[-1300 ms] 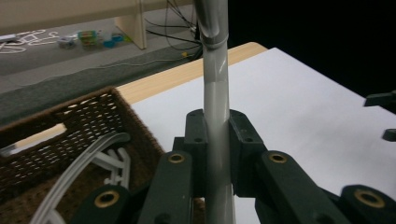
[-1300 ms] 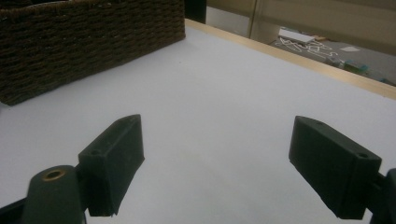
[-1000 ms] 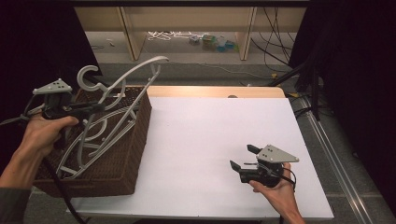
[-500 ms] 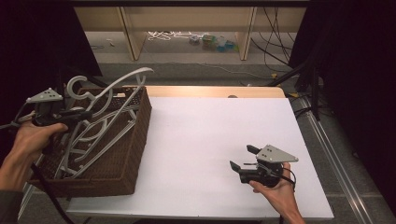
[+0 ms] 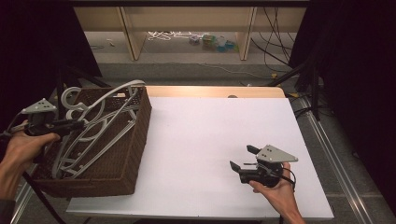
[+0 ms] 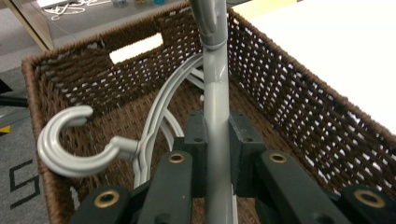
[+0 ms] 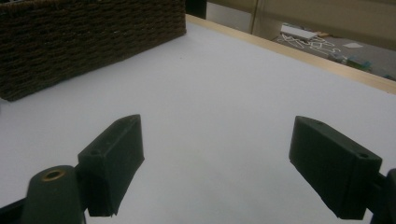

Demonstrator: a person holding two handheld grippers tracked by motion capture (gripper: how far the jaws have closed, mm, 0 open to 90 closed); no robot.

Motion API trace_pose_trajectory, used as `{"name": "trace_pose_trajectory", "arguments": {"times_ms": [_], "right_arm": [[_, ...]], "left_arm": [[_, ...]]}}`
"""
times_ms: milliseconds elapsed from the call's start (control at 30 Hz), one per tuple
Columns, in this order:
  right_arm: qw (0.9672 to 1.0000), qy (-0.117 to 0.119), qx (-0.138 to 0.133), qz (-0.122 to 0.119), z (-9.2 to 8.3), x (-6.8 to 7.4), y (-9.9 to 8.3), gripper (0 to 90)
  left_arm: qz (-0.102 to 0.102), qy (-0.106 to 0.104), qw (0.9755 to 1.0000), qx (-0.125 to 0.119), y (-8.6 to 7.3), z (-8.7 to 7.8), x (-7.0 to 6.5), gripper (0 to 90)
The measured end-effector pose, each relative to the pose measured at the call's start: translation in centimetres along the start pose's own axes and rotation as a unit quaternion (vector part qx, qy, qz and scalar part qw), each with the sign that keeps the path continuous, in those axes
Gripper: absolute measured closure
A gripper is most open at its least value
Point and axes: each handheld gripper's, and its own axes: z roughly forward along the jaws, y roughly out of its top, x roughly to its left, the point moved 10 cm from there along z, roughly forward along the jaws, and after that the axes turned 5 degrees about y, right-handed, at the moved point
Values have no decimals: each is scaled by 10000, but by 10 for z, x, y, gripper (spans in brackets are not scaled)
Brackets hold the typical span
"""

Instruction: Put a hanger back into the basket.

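A brown wicker basket [image 5: 100,185] stands at the table's left end with grey plastic hangers in it. My left gripper [image 5: 77,124] is over the basket's left side, shut on the bar of one grey hanger [image 5: 108,115], which slants across the basket. In the left gripper view the two pads clamp that hanger's bar [image 6: 216,93] inside the basket [image 6: 299,93]. Another hanger's hook [image 6: 70,151] curls at the left below it. My right gripper [image 5: 243,158] stands open low over the white table [image 5: 201,135] at the near right, with nothing between its fingers [image 7: 116,158].
The white table top [image 7: 224,84] stretches between the basket [image 7: 93,42] and the right gripper. Beyond the far edge, a low wooden shelf [image 5: 187,28] holds small items, and cables run on the floor at the right.
My left hand has moved left and down with the hanger, which has sunk from above the rim into the basket. The right hand has kept still.
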Motion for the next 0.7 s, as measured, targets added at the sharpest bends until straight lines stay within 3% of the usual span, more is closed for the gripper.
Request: {"name": "trace_pose_trajectory", "arguments": {"times_ms": [100,133,233,467,500,700], "right_arm": [[10000,-43,-32,-36,0,-1,1,186],[10000,-39,-28,-36,0,-1,1,186],[10000,-29,-49,-36,1,-1,1,186],[10000,-22,-25,-32,2,-1,0,186],[10000,-16,-18,-24,2,-1,0,186],[10000,-12,15,-41,2,-1,-2,186]], "left_arm": [[13,64,9999,79,-7,-1,5,796],[57,75,9997,214,-13,-1,9,797],[12,104,9997,241,-16,0,10,796],[85,14,9988,479,-28,9,5,796],[307,14,9973,662,-32,8,8,796],[337,-111,9956,868,-38,18,6,795]]}}
